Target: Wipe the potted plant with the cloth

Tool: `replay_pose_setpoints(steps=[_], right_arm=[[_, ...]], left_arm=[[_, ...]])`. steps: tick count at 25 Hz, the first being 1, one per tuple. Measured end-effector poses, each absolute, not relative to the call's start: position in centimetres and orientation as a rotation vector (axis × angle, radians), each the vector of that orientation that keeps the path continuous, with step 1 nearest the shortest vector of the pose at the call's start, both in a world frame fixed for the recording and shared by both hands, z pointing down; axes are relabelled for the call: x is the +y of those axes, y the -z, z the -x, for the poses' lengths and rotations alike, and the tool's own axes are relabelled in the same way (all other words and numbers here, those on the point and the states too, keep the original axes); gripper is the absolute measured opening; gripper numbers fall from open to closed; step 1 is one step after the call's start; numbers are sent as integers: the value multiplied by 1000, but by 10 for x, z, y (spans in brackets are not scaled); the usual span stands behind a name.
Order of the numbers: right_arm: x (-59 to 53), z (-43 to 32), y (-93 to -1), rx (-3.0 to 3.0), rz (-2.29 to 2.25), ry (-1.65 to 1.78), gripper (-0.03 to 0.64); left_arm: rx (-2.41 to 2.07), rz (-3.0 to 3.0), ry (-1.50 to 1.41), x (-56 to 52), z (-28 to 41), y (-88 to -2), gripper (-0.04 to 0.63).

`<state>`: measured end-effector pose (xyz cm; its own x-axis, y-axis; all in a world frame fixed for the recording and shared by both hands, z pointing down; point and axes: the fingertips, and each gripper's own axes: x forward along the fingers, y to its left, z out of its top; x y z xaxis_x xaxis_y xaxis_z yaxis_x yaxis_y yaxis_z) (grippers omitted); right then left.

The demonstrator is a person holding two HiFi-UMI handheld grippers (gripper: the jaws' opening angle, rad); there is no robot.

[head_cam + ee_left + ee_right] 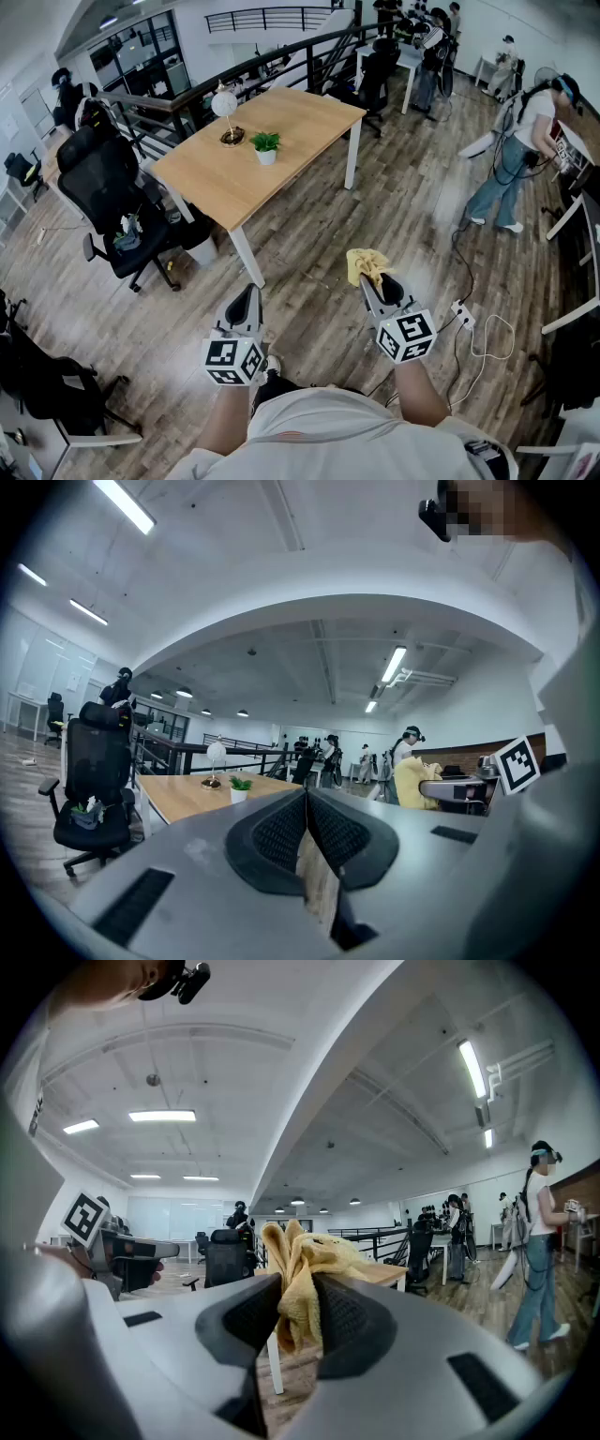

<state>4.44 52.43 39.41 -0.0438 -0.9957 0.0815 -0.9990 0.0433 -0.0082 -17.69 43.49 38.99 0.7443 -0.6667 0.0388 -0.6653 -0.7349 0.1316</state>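
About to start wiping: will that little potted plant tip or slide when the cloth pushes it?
Probably light: the potted plant is small, so it may slide on the smooth table. Its pot looks squat, so tipping seems less likely. The leaves should bend under the cloth.

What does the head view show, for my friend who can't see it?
A person stands on a wooden floor holding two grippers: the right gripper clamps a yellow cloth, the left gripper is shut and empty. Ahead, a small potted plant sits on a wooden table.
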Motion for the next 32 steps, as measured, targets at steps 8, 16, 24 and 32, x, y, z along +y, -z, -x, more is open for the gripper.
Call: replay_pose_setpoints(steps=[8,16,24,32], right_arm=[[522,-47,-400,-2233,-2127,-110,153],[517,-43,-402,-2246,-2120,-123,153],[512,-48,-401,-2269,-2164,-142,155],[477,-37,-423,-2235,-2147,-256,155]], left_arm=[[-1078,-2812,8,434,173,-390,15],[-1070,-2813,-12,432,172,-390,15],[-1056,-2818,-10,423,168,-390,15],[-1033,-2768,-43,389,182,-411,15]])
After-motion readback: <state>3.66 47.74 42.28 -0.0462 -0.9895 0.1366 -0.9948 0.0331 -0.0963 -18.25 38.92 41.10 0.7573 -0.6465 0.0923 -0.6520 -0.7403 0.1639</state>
